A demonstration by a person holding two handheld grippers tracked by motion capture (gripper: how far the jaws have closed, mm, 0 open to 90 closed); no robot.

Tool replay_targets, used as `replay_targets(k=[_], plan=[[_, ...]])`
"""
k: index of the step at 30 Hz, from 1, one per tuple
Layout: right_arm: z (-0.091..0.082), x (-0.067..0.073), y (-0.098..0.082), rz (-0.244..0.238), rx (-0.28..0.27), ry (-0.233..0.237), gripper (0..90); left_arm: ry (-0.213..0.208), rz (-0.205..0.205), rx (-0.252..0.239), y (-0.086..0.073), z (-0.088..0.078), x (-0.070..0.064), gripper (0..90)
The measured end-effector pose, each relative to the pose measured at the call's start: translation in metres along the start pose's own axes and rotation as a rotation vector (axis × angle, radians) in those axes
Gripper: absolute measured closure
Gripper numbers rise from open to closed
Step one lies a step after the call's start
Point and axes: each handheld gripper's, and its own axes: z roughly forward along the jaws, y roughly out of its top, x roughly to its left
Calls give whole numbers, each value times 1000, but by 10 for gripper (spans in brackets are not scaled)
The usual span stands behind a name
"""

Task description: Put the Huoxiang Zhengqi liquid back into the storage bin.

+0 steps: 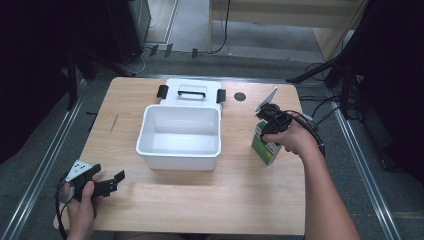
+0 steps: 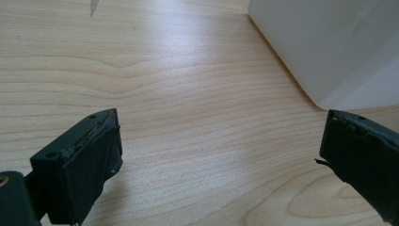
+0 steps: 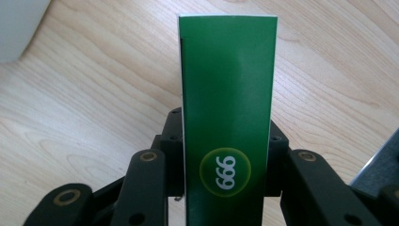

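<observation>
- I have the right gripper [image 1: 267, 131] clamped on the green carton [image 3: 228, 122]; its jaws press both narrow sides, so the grasp step is done.
- The carton stands on the table [image 1: 200, 200], right of the white plastic bin [image 1: 179, 159] and well apart from it.
- My guess at the next move: lift the carton straight up, carry it left over the rim and lower it into the bin, keeping it upright so it clears the wall.
- The carton is smooth printed card, tall and flat-faced, with a round yellow-ringed "666" badge; its top is white. It should hold firm but could dent if squeezed harder.
- The bin is glossy, rectangular with rounded corners; its lid [image 1: 192, 92], with black clasps and a handle, lies behind it.
- My left gripper [image 1: 107, 184] rests near the front-left corner, jaws wide apart, holding nothing, over pale wood grain.
</observation>
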Motion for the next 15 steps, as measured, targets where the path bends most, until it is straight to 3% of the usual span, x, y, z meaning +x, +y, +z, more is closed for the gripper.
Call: replay_targets(k=[2, 5, 10, 11, 12, 15], plan=[[-2, 2, 0, -25, -1, 3, 649, 0, 1, 1, 0, 0, 0, 7], [-7, 7, 0, -131, -27, -13, 649, 1, 0, 2, 0, 0, 0, 7], [-18, 15, 1, -209, -43, -29, 649, 6, -3, 2, 0, 0, 0, 7], [-24, 19, 1, -264, -50, -24, 650, 7, -4, 2, 0, 0, 0, 7], [-24, 19, 1, -264, -50, -24, 650, 6, -5, 1, 0, 0, 0, 7], [-30, 23, 1, -331, -78, 22, 648, 7, -5, 1, 0, 0, 0, 7]])
